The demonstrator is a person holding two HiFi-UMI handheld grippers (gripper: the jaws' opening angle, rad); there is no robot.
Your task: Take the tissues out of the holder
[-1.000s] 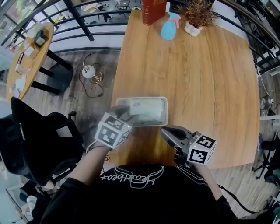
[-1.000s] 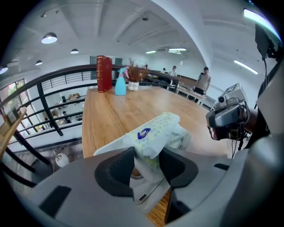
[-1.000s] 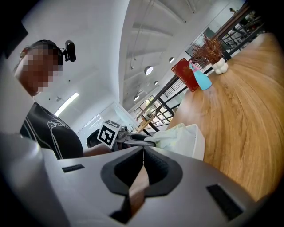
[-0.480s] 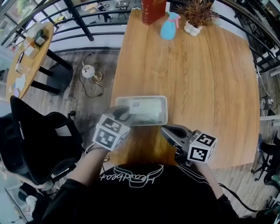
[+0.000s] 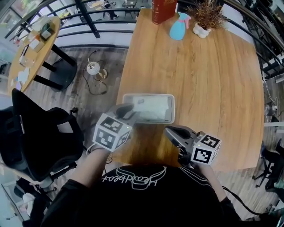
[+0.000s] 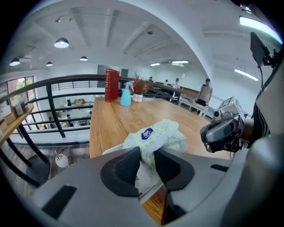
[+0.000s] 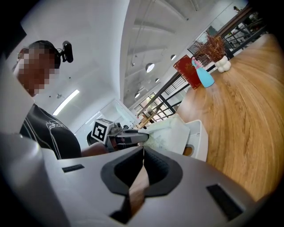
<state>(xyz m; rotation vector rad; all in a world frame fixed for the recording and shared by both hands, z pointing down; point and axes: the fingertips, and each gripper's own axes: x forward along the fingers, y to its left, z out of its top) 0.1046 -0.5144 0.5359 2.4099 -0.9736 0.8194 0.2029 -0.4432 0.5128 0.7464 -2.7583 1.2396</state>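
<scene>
A white holder (image 5: 171,111) lies on the wooden table (image 5: 208,80) with a pale green tissue pack (image 5: 153,106) in it. My left gripper (image 5: 131,111) is at the holder's near left corner. In the left gripper view its jaws have just been closing and now pinch the near end of the tissue pack (image 6: 162,133), which bears a blue label; the left gripper (image 6: 146,153) is shut on it. The holder (image 6: 112,150) shows beneath. My right gripper (image 5: 171,131) hovers just near of the holder, shut and empty (image 7: 143,150). From it I see the holder (image 7: 200,138) and the tissue pack (image 7: 171,129).
At the table's far end stand a red book (image 5: 163,9), a blue spray bottle (image 5: 179,27) and a dried plant in a white pot (image 5: 205,17). A black chair (image 5: 35,133) is at my left, a small round table (image 5: 31,48) beyond it. The table's left edge runs close to the holder.
The left gripper's jaws have come together on the near end of the tissue pack, and it has risen slightly. The right gripper has stayed where it was.
</scene>
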